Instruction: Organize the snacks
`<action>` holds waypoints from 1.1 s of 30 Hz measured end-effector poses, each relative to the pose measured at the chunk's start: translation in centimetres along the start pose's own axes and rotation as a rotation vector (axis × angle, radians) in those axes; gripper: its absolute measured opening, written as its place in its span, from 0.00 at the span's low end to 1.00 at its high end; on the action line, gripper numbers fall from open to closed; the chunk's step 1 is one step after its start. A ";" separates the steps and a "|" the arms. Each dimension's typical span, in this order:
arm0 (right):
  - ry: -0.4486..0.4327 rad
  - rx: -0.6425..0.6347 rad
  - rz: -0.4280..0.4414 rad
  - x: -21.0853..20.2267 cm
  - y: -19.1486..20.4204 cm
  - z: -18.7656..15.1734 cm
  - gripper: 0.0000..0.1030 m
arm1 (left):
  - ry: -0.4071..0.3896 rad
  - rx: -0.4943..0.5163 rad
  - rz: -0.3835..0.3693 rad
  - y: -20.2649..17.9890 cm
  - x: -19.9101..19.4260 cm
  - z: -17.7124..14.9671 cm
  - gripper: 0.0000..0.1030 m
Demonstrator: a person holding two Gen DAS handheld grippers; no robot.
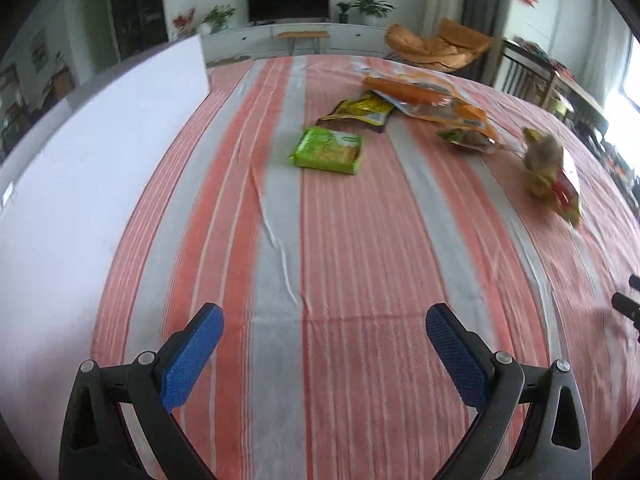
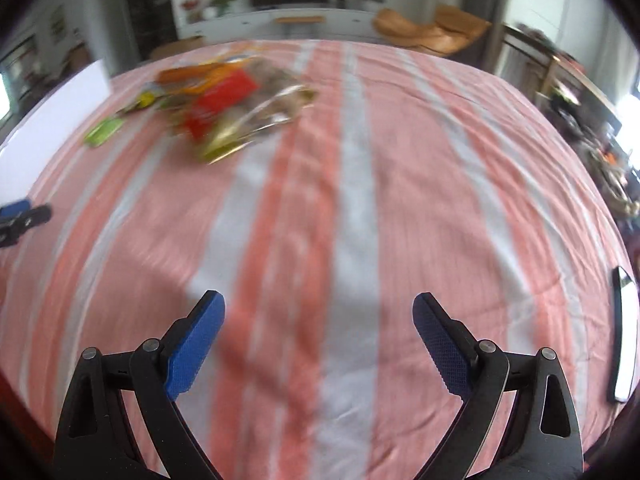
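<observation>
The left gripper (image 1: pixel 324 354) hangs over the red-and-grey striped tablecloth (image 1: pixel 360 260) with its blue-padded fingers (image 1: pixel 192 360) spread wide and nothing between them. Ahead lies a green snack packet (image 1: pixel 329 149) flat on the cloth, with a dark yellow-printed packet (image 1: pixel 362 111) just beyond it and a long clear-and-orange bag (image 1: pixel 432 104) overlapping that packet's far side. A blurred packet with a red label (image 1: pixel 554 176) lies apart to the right, and a white board (image 1: pixel 100 152) borders the cloth on the left.

Left gripper (image 1: pixel 325 350) is held with fingers (image 1: pixel 192 356) spread wide, nothing between them. Right gripper (image 2: pixel 319 344) is likewise held with fingers (image 2: pixel 440 350) apart and empty. Both are pointed forward, side by side.
</observation>
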State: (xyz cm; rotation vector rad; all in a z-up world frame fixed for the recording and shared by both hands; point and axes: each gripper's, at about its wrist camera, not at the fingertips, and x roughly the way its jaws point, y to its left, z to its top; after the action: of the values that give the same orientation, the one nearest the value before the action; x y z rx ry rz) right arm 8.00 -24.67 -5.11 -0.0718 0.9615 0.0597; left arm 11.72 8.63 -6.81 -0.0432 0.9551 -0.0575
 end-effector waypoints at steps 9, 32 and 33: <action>0.001 0.028 -0.015 3.7 -1.6 4.1 0.97 | -0.004 0.022 0.058 -0.1 1.3 -0.2 1.00; -0.028 0.064 -0.026 3.8 -2.5 3.9 0.99 | -0.005 0.020 0.055 0.1 1.3 -0.2 1.00; -0.028 0.064 -0.026 3.8 -2.5 3.9 0.99 | -0.005 0.020 0.055 0.1 1.3 -0.2 1.00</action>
State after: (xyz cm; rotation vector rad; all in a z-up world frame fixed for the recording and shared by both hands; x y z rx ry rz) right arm 13.61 -26.75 -5.93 -0.0247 0.9337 0.0060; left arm 12.29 8.61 -8.02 0.0012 0.9500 -0.0159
